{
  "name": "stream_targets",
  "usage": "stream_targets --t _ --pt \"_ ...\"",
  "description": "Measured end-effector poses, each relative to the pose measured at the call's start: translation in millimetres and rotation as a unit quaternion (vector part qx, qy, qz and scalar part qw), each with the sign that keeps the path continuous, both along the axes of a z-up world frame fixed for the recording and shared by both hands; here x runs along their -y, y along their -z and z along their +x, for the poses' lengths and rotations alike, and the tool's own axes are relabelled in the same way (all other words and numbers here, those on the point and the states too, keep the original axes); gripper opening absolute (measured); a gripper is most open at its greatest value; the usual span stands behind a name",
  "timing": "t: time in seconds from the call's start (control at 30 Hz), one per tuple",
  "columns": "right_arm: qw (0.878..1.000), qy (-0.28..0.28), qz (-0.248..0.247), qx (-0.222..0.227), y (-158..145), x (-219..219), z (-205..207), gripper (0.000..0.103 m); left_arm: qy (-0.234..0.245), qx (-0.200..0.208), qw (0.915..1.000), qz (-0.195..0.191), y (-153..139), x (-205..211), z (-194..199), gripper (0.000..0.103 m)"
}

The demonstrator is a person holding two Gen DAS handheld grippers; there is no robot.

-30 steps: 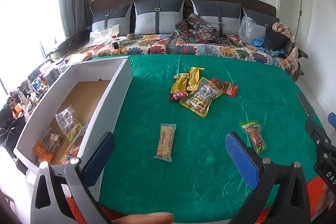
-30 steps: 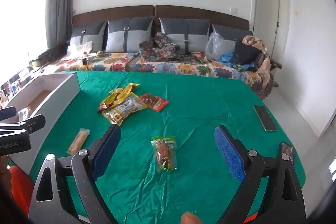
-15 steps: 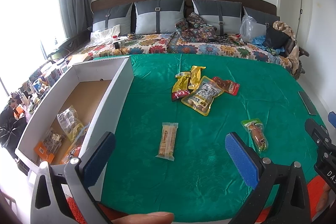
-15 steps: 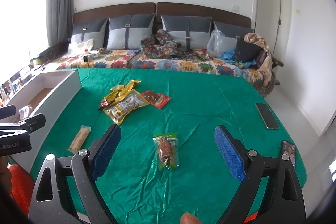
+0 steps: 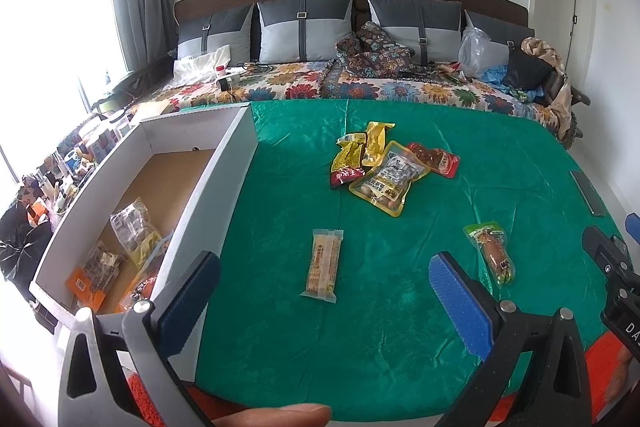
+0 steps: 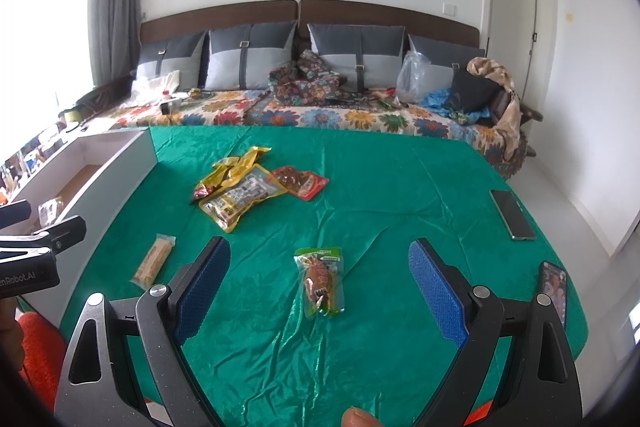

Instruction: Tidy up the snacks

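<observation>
On the green tablecloth (image 5: pixel 400 327) lie loose snacks. A beige wafer bar (image 5: pixel 323 266) (image 6: pixel 154 261) rests just ahead of my open left gripper (image 5: pixel 324 297). A green-topped sausage pack (image 6: pixel 322 279) (image 5: pixel 491 251) lies between the fingers' line of my open right gripper (image 6: pixel 319 287), a little ahead of it. Farther back sits a pile: yellow packets (image 5: pixel 362 151), a clear yellow-edged pouch (image 5: pixel 387 179) (image 6: pixel 240 197) and a red pouch (image 5: pixel 434 159) (image 6: pixel 301 182). A white cardboard box (image 5: pixel 224 179) (image 6: pixel 120 159) at the left holds several snack packs (image 5: pixel 128 227).
Two phones (image 6: pixel 512 214) (image 6: pixel 554 285) lie near the table's right edge. Behind the table stands a bed with a floral cover (image 5: pixel 400 87) and grey pillows (image 6: pixel 248 55). Cluttered shelves (image 5: pixel 72 163) sit left of the box.
Both grippers have drawn slightly forward and down toward the table; the snacks appear a little lower in each view. Nothing was picked up.
</observation>
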State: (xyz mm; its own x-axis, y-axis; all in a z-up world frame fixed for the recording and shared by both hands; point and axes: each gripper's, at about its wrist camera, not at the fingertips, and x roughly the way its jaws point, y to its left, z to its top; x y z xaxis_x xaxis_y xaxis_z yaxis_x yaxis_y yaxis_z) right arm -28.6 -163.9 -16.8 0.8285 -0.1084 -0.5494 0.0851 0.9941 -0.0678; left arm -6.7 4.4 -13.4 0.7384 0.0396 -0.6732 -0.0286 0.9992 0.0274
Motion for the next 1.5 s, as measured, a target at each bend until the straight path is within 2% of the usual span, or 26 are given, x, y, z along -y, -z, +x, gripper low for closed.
stream_targets --t 0.77,0.87,0.93,1.0,1.13,1.33,1.5 --pt "1.0 0.005 0.015 -0.017 12.1 8.1 2.4 0.093 -0.009 -0.014 0.9998 0.014 12.3 -2.4 2.6 0.103" --pt "0.998 -0.016 0.035 -0.044 22.5 10.9 10.7 0.093 -0.004 -0.046 0.9989 0.001 35.1 -3.4 10.5 0.103" --pt "0.99 -0.036 0.073 -0.113 47.5 15.5 24.3 0.093 -0.003 -0.089 0.9959 -0.014 66.5 -6.4 17.6 0.103" --pt "0.982 -0.022 0.091 -0.161 73.7 21.1 27.6 0.093 -0.006 -0.122 0.9923 -0.018 96.6 -9.7 21.0 0.103" --pt "0.981 0.003 0.067 -0.18 105.8 28.8 18.9 0.093 -0.001 -0.169 0.9856 0.004 149.3 -6.5 25.3 0.103" --pt "0.971 0.026 0.051 -0.231 142.4 49.2 21.4 0.093 0.004 -0.203 0.9789 0.022 179.3 2.2 37.6 0.103" --pt "0.968 0.026 0.034 -0.246 159.2 54.8 25.1 0.093 0.0 -0.203 0.9792 -0.011 183.3 -3.0 41.9 0.103"
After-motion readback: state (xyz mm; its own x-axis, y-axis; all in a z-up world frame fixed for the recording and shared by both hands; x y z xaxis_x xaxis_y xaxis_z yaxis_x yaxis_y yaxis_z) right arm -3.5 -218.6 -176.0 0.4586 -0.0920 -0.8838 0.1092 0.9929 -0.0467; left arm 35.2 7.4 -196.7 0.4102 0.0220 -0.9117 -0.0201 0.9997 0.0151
